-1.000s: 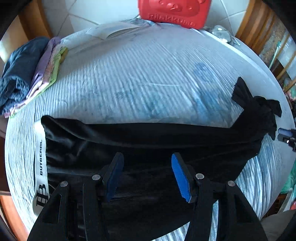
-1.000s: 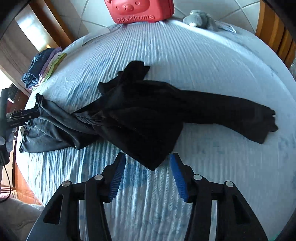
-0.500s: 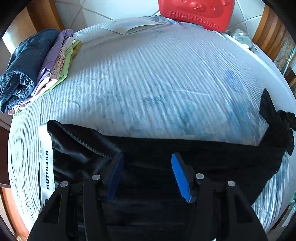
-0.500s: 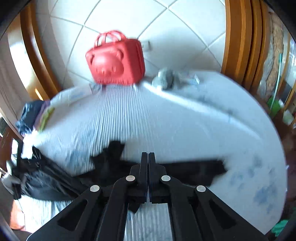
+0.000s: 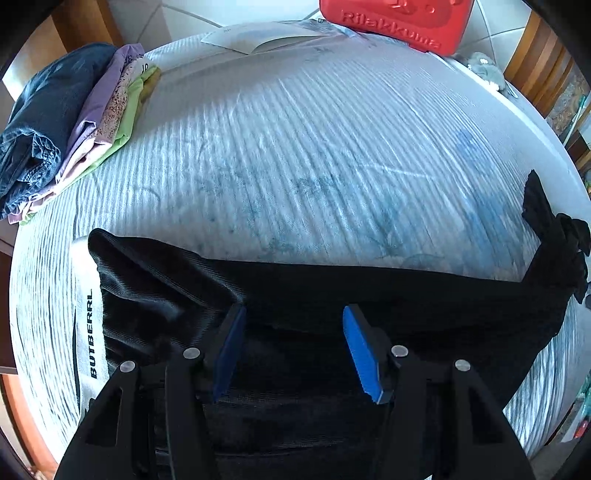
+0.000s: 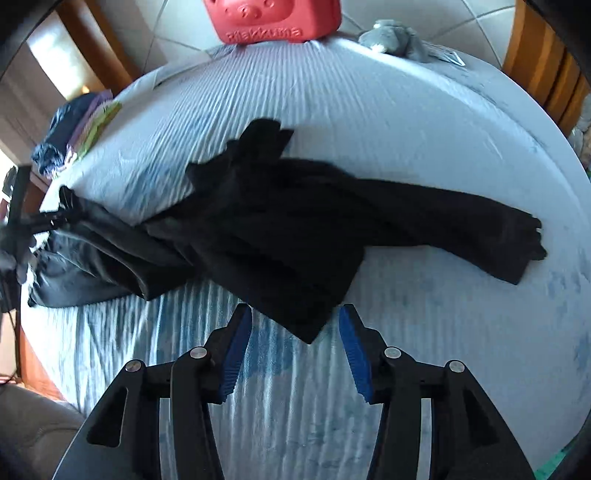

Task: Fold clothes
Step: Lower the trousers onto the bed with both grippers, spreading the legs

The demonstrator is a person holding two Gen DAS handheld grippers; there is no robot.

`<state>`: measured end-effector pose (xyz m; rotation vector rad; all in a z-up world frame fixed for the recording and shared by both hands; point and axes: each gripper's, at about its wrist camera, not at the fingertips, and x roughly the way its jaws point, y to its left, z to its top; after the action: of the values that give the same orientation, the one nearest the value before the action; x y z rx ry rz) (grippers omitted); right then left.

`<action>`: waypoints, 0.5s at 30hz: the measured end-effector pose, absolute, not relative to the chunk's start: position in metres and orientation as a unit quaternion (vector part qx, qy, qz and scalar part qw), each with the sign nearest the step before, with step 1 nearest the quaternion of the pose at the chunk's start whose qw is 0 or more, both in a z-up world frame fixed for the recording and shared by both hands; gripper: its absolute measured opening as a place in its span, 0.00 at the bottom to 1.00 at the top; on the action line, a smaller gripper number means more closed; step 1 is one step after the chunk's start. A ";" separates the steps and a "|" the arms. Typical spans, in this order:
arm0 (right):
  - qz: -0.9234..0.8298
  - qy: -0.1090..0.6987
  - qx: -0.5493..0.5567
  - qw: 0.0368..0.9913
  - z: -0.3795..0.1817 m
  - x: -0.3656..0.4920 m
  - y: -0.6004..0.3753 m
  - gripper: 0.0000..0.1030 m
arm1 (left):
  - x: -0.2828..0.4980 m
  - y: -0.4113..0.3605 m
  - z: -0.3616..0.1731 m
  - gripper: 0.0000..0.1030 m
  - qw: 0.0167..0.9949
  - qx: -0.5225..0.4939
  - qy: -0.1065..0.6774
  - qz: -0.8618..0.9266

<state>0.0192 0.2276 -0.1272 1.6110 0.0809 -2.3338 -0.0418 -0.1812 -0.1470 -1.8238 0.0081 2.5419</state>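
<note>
Black trousers (image 5: 369,291) lie stretched across the striped blue-white bed, with a white waistband (image 5: 86,314) printed "BUTBERRL" at the left. My left gripper (image 5: 293,347) is open, its blue pads low over the trousers near the waist. In the right wrist view the trousers (image 6: 280,229) lie rumpled, one leg reaching right to its cuff (image 6: 524,243). My right gripper (image 6: 295,347) is open and empty, with a dark corner of the cloth lying between its fingertips. The left gripper shows at the far left edge of that view (image 6: 44,221).
A stack of folded clothes (image 5: 70,133) sits at the bed's far left corner. A red Rilakkuma case (image 5: 395,18) stands at the head of the bed, with an open booklet (image 5: 258,37) and a grey plush toy (image 6: 395,38) beside it. Wooden furniture edges the bed.
The right gripper was shut and raised half a second ago; now it is open and low at the cloth's corner. The left gripper has shifted slightly over the trousers.
</note>
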 end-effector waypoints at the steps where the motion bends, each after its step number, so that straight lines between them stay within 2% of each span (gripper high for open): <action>1: -0.817 0.035 0.557 0.148 -0.132 0.020 0.224 0.47 | -0.040 -0.182 -0.147 0.54 0.007 -0.580 0.001 0.814; 3: -0.822 0.041 0.552 0.135 -0.138 0.018 0.221 0.34 | -0.037 -0.184 -0.147 0.52 0.007 -0.574 -0.001 0.818; 5: -0.828 0.041 0.547 0.117 -0.138 0.014 0.220 0.11 | -0.035 -0.186 -0.146 0.39 0.004 -0.567 -0.003 0.823; 6: -0.831 0.029 0.544 0.112 -0.137 0.011 0.222 0.06 | -0.034 -0.189 -0.144 0.21 0.000 -0.564 -0.005 0.826; 7: -0.838 0.025 0.534 0.108 -0.127 0.007 0.224 0.06 | -0.033 -0.191 -0.144 0.05 -0.004 -0.563 -0.009 0.827; 15: -0.908 0.052 0.409 0.073 -0.017 -0.038 0.227 0.03 | -0.026 -0.214 -0.136 0.03 -0.031 -0.550 -0.024 0.834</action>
<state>-0.0384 0.2266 -0.0167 1.2288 0.1572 -2.7277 -0.0265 -0.2145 -0.1362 -1.7629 -0.0781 2.6748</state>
